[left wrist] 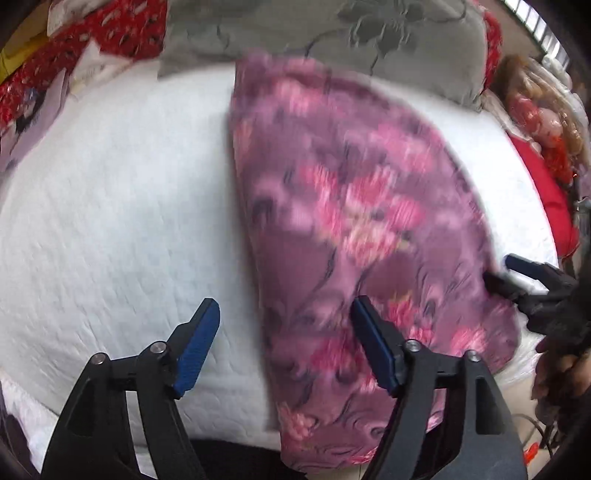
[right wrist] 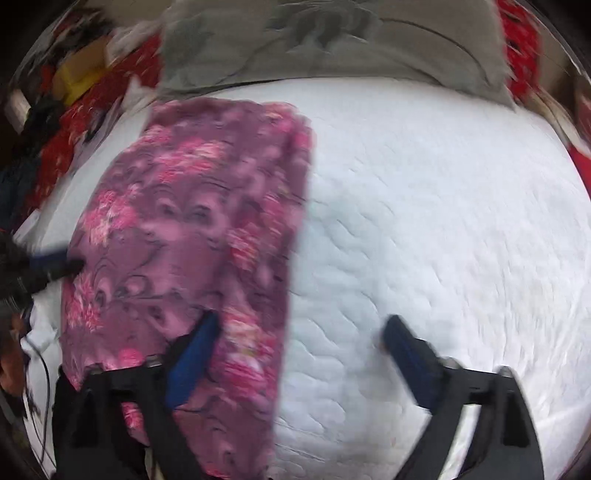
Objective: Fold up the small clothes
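Observation:
A purple garment with pink flowers (left wrist: 351,203) lies flat as a long folded strip on the white quilted cover (left wrist: 110,203). My left gripper (left wrist: 286,325) hangs open over the strip's near left edge, with one blue pad above the cloth and the other above the white quilt. In the right wrist view the garment (right wrist: 192,221) fills the left half. My right gripper (right wrist: 299,332) is open across its right edge and its pads press on nothing. Each gripper also shows in the other view, the right gripper (left wrist: 508,273) and the left gripper (right wrist: 62,260), at the strip's far side edges.
A grey embossed blanket (left wrist: 332,33) lies along the back of the white cover (right wrist: 443,221). Red patterned cloth (left wrist: 110,29) and papers crowd the back left. A doll (left wrist: 543,110) and a red cushion (left wrist: 546,199) sit at the right. A person's hand (left wrist: 557,365) holds the right gripper.

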